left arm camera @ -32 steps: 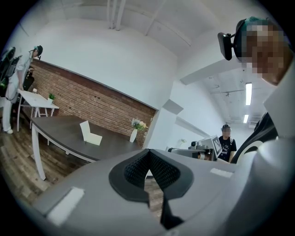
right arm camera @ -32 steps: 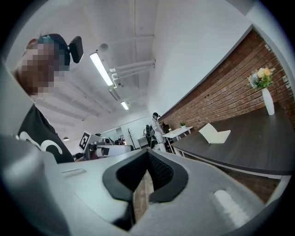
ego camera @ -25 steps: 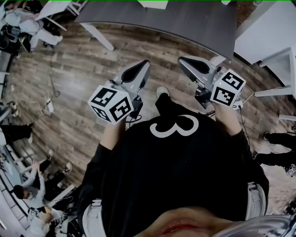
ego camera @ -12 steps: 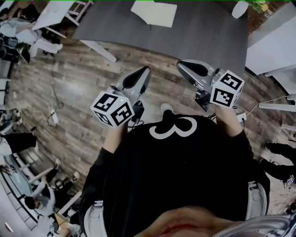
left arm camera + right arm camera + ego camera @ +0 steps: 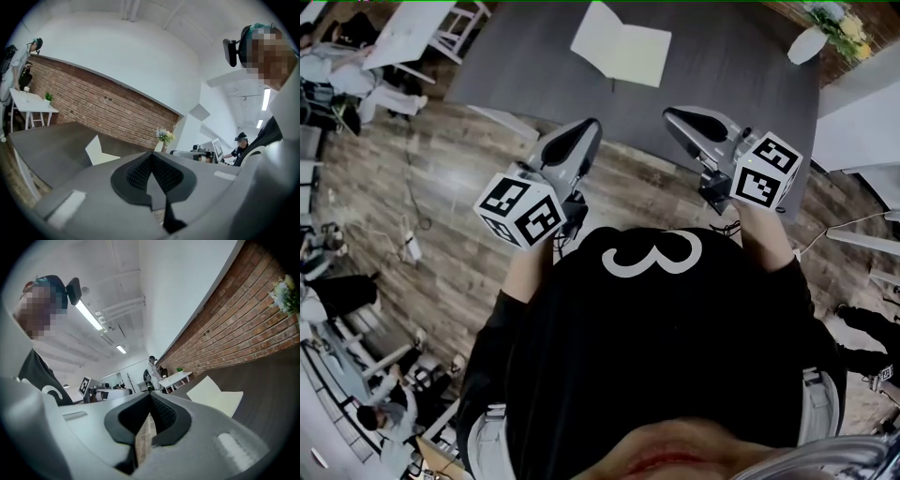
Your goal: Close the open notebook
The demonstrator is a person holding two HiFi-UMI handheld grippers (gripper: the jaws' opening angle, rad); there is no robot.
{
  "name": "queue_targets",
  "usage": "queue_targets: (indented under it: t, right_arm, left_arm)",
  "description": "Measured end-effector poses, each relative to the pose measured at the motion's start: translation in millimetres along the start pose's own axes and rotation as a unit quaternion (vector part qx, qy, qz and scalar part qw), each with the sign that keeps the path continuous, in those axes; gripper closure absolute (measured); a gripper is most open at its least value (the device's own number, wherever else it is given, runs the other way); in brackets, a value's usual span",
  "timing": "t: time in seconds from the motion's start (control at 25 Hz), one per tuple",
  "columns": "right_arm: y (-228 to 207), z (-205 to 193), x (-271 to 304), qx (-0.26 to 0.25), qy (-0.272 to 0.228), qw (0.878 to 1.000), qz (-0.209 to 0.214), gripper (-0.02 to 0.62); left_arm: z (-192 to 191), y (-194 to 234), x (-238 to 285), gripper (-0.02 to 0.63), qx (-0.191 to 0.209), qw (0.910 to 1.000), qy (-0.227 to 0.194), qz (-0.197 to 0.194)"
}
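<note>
Nearest, above wooden floor [image 5: 441,187], at near edge of grey table [image 5: 731,66]: left gripper [image 5: 584,129] and right gripper [image 5: 677,118], both clenched on nothing. Farther, lying open on the table, well apart from both: notebook [image 5: 621,42], bare tabletop around.

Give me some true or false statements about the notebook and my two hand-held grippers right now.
1. The notebook lies open on the dark table. True.
2. The left hand-held gripper is clamped on the notebook. False: its jaws are together on nothing, and the notebook lies apart from it, farther across the table.
3. The right hand-held gripper holds nothing. True.
4. The vase of flowers stands on the notebook. False: it stands apart from it, toward the table's far right corner.
</note>
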State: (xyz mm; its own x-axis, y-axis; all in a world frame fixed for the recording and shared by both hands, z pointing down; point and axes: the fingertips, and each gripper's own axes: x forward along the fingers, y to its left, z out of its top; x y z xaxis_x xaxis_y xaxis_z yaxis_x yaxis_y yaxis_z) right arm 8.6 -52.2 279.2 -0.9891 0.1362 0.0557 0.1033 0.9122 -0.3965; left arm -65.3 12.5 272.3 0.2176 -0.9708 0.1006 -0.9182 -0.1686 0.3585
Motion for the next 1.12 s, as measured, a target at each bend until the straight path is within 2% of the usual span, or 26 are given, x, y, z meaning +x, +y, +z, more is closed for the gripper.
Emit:
queue_targets:
  t: [0.4, 0.76, 1.12]
  right_arm:
    - [-50.3, 7.8, 35.8, 0.011, -0.001, 0.999, -0.030, 0.594]
    - [-120.1, 25.0, 73.4, 0.042, -0.013, 0.995, -0.088, 0.594]
    - [-173.6, 29.4, 93.7, 0.065, -0.023, 0.985, -0.159, 0.594]
  left_arm:
    - [7.2, 66.4, 29.3, 0.592, -0.018, 0.9998, 0.010, -0.008]
    - [28.2, 143.1, 83.7, 0.592, -0.030, 0.9981, 0.046, -0.030]
    - [43.8, 217.4, 127.6, 0.592, -0.027, 0.9956, 0.076, -0.048]
